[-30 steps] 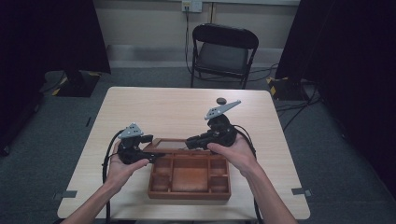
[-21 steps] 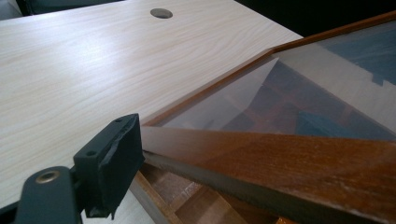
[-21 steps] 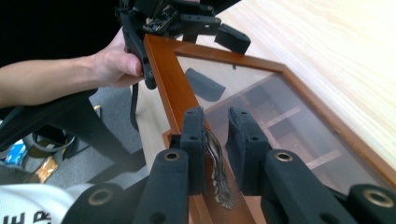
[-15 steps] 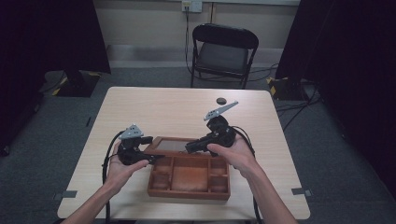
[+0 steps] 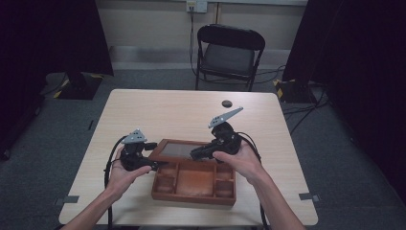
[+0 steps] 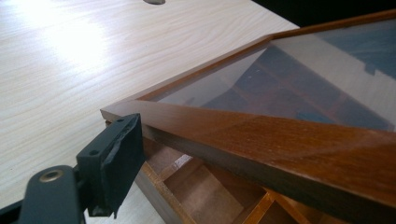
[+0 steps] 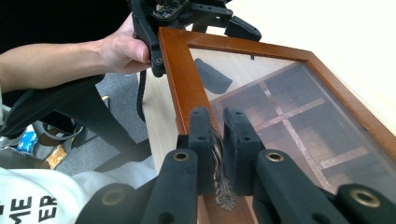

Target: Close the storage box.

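Observation:
A brown wooden box with several compartments sits near the table's front edge. Its glass-paned lid is raised at a slant over the back of the box. My right gripper is shut on a small ornate metal clasp on the lid's frame. My left gripper is at the lid's left corner. One pad presses against the frame's edge, and the other jaw is hidden behind the lid. The right gripper view also shows the left gripper straddling that corner.
A small black disc lies on the pale wood table beyond the box. A black folding chair stands behind the table. Cables trail from both grippers toward the table's front edge.

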